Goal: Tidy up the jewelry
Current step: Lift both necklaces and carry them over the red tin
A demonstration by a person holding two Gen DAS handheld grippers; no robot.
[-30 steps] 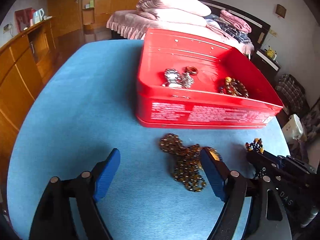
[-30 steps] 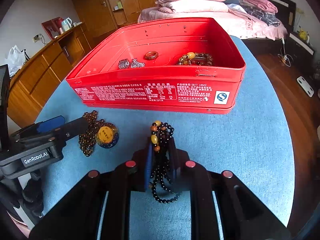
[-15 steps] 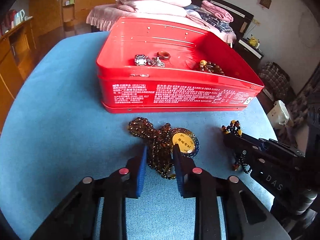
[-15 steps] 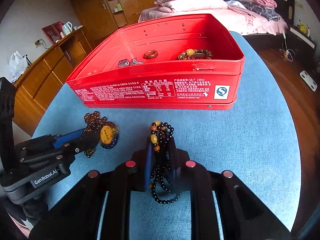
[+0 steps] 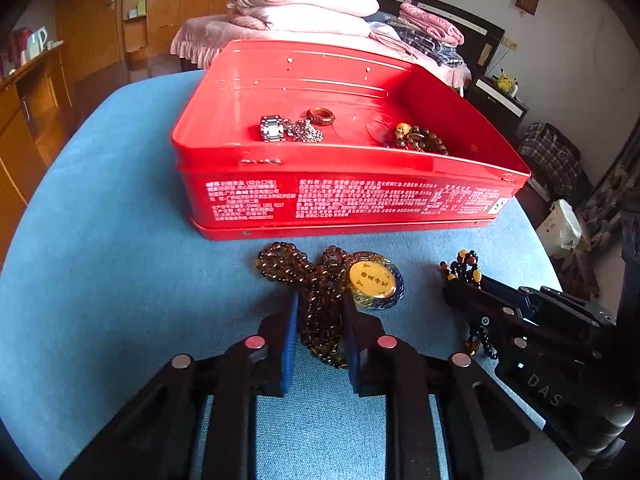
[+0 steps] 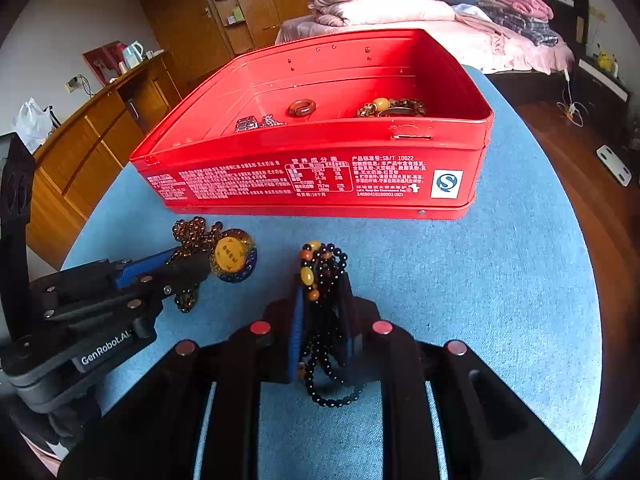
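Note:
An open red tin box (image 5: 360,200) (image 6: 320,184) stands on the blue table and holds a silver watch (image 5: 272,128), a brown ring (image 5: 321,115) and a brown bead bracelet (image 5: 420,140). My left gripper (image 5: 320,312) is shut on a brown bead necklace (image 5: 316,292) with a yellow pendant (image 5: 370,278), in front of the box. My right gripper (image 6: 322,300) is shut on a black bead string (image 6: 324,280) with amber beads, also in front of the box. Each gripper shows in the other's view, the right one (image 5: 460,284) and the left one (image 6: 192,264).
The blue table (image 5: 100,240) ends close at the right, with wooden floor (image 6: 580,160) beyond. A wooden cabinet (image 6: 92,140) stands at the left. A bed with folded bedding (image 5: 304,12) lies behind the box.
My left gripper has closed from wide open onto the brown necklace and moved closer to the box. My right gripper still holds the black bead string in about the same place.

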